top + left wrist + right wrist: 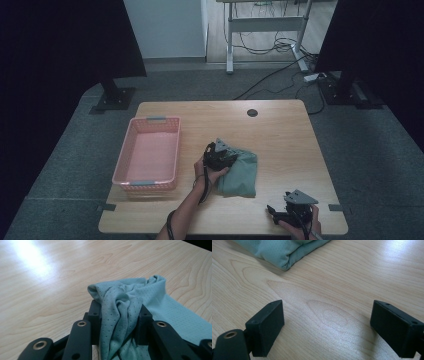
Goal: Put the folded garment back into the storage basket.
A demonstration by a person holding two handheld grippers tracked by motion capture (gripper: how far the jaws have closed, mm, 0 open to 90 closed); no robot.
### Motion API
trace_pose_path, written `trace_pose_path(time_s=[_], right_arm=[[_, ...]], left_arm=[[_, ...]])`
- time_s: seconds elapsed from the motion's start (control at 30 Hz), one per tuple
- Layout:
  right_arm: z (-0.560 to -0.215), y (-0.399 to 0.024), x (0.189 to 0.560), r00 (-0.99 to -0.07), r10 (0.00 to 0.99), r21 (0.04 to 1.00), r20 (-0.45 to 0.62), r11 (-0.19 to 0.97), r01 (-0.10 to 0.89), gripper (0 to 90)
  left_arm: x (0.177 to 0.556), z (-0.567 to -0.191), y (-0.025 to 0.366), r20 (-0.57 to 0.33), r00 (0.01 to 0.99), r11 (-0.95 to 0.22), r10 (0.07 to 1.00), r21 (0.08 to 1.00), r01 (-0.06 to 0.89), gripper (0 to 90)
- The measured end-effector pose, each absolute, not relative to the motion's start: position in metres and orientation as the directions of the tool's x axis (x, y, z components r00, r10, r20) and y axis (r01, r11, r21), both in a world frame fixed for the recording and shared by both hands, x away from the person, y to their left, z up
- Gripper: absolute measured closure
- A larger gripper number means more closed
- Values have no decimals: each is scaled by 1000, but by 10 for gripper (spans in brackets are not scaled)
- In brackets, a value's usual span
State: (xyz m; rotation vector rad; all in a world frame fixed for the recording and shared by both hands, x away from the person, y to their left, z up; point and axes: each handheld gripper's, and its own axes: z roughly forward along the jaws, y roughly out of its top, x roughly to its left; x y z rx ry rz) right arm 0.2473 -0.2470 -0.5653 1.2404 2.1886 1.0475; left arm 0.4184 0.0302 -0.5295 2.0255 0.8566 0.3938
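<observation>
1. A folded green mesh cloth (pixel 240 175) was seen lying on the wooden table (pixel 280 140), right of centre and towards the near edge.
2. The left gripper (pixel 220 156) was held at the cloth's upper-left corner, the person's left hand (pixel 210 172) wrapped round its body.
3. In the left gripper view, a bunched fold of the cloth (pixel 120 307) was clamped between the two black jaws; the jaws were closed onto the fabric, pads pressed on both sides.
4. The gathered fold was raised above the table there, while the rest of the cloth was spread flat to the right.
5. The right gripper (pixel 295 207) was held near the table's front-right edge, well apart from the cloth.
6. In the right gripper view, its jaws were spread wide over bare wood, with nothing between them.
7. One rounded corner of the cloth (pixel 284 252) was visible at the top left of that view, clear of the jaws.
8. A pink basket (pixel 131 150) was placed on the table's left side, apart from the cloth and both grippers; no contents were seen in it.
</observation>
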Motion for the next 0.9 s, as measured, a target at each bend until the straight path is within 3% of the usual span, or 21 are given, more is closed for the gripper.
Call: trace_pose_path(time_s=[0.57, 0.67, 0.9], right_arm=[[-565, -246, 247, -510, 860, 775, 10, 316, 547, 115], [-563, -245, 246, -511, 860, 768, 8, 322, 554, 157], [-548, -223, 247, -591, 806, 795, 14, 350, 496, 197]], left_arm=[[412, -519, 34, -25, 707, -385, 707, 825, 414, 651], [411, -518, 32, -21, 701, -386, 713, 823, 417, 651], [410, -516, 30, -8, 701, -401, 713, 816, 417, 650]])
